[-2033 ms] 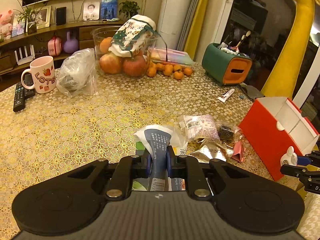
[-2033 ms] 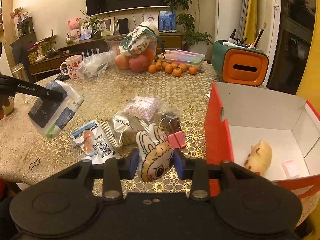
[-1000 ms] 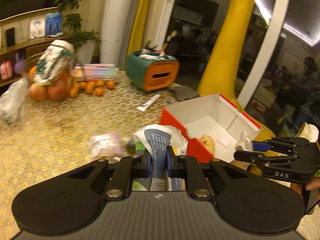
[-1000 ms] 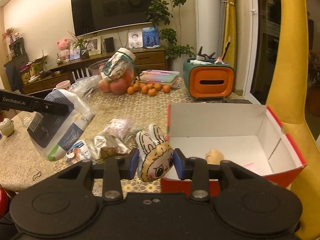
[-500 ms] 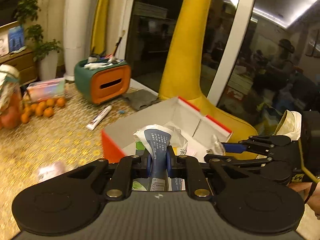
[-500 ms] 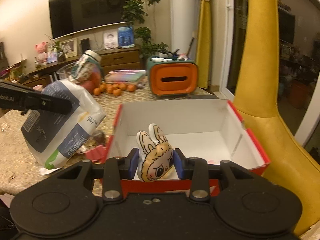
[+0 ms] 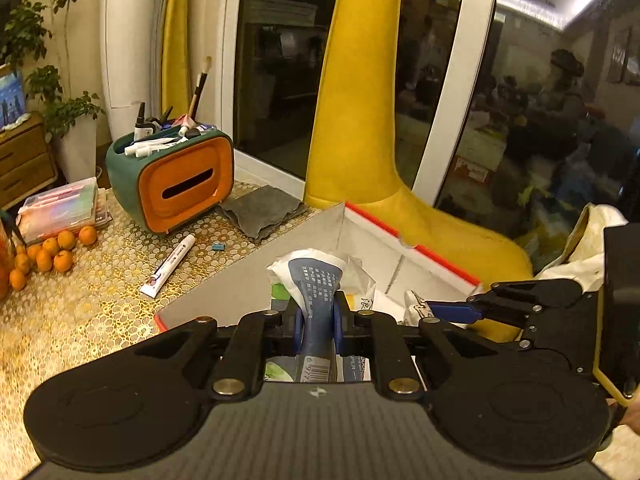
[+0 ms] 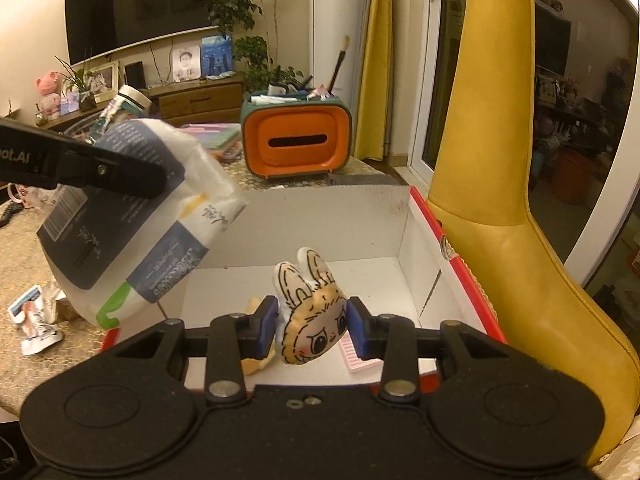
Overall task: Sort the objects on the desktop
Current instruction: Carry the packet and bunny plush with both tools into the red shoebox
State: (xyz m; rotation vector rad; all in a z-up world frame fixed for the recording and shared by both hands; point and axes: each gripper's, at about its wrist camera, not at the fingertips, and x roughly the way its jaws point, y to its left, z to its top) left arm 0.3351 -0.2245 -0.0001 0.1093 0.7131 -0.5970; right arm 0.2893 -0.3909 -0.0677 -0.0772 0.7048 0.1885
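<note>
Left gripper: your left gripper (image 7: 316, 322) is clamped narrow on the tissue pack (image 7: 316, 280), blue pads pinching its dark blue middle so the wrapper bunches between them

Tissue pack: a soft white pack with a dark blue panel and a green corner; from the right wrist view it (image 8: 132, 216) hangs off the table at the left side of the box, tilted, its lower end near the left rim

Right gripper: your right gripper (image 8: 312, 326) is closed on the bunny toy (image 8: 310, 312), one pad on each side of its head

Bunny toy: a flat plush face with two upright ears and tan hair, held above the open box, not touching the floor of it

Box: a red box (image 8: 456, 256) with white inner walls, open at the top, standing at the table edge just beside the yellow chair (image 8: 500, 160)

Inside the box: a small tan soft toy (image 8: 254, 364) lies partly hidden behind your right gripper's left finger; a pink ridged piece (image 8: 360, 358) lies on the floor at the near side

Table: gold lace-pattern cloth (image 7: 80, 312); a white tube (image 7: 168, 266) lies well clear of the box, small oranges (image 7: 52, 252) sit to its left

Far side: the green and orange tissue holder (image 7: 176, 182) stands upright with pens and a brush in its top; a grey cloth (image 7: 262, 210) lies just beside it

Loose wrappers: crumpled packets (image 8: 34, 320) rest on the table left of the box
</note>
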